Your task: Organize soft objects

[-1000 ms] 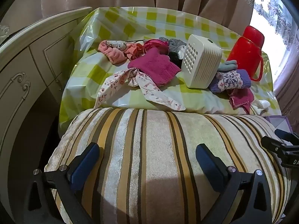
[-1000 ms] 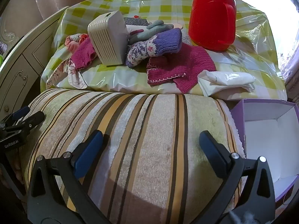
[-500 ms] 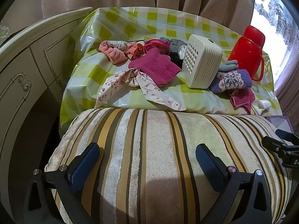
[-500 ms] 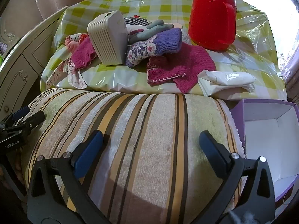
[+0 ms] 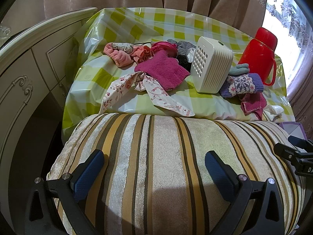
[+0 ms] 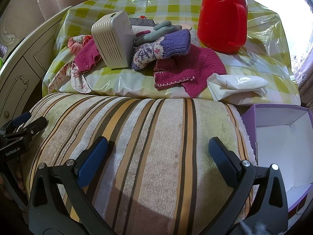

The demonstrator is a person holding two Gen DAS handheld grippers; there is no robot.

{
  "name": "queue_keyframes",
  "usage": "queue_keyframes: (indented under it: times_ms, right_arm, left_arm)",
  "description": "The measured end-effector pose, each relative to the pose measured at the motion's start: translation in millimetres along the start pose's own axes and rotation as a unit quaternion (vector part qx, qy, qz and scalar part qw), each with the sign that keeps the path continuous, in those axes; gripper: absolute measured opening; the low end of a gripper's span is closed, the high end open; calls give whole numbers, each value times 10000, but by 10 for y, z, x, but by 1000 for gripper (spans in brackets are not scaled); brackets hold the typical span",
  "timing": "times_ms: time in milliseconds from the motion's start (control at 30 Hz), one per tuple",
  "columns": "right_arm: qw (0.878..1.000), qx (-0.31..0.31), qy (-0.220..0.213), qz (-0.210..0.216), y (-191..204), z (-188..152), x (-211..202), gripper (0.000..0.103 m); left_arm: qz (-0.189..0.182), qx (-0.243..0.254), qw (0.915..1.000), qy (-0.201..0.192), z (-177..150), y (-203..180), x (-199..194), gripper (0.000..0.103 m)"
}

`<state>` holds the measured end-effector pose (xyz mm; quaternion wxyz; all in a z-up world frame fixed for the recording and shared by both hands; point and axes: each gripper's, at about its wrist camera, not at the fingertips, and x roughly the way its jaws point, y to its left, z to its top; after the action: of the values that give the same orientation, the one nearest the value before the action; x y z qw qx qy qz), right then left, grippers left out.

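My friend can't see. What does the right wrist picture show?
An open hand-held gripper hovers above a striped plush cushion. Beyond it, a green checked tablecloth holds knitted purple mittens, a white ribbed plastic box and a red plastic jug. An empty purple cardboard box sits right.

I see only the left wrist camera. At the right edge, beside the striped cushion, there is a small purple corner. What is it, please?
Observer: An open purple box, white inside, with nothing visible in it.
Operator: Is the right gripper open?
Observer: Yes, the right gripper is wide open over the striped cushion and holds nothing.
Operator: What lies under the purple sock?
Observer: Under the purple sock a magenta knit piece is spread flat.
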<state>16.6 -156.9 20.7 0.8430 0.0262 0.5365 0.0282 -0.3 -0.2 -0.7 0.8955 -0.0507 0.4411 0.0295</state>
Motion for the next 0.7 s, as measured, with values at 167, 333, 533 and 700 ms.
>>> queue_keyframes:
  times_ms: [167, 333, 533, 700]
  right_arm:
    - [10000, 1, 1, 1, 7, 5, 5, 103]
    - [10000, 0, 2, 3, -1, 1, 3, 103]
    - [10000, 13, 10, 2, -15, -3, -9, 103]
    - [10000, 20, 7, 4, -1, 0, 4, 103]
  left_arm:
    - [-10, -7, 10000, -6, -2, 2, 0, 103]
    - [-11, -11, 10000, -11, 2, 1, -1, 103]
    - [-54, -40, 10000, -45, -1, 12, -29, 103]
    - [-44, -35, 10000, -55, -2, 3, -33, 103]
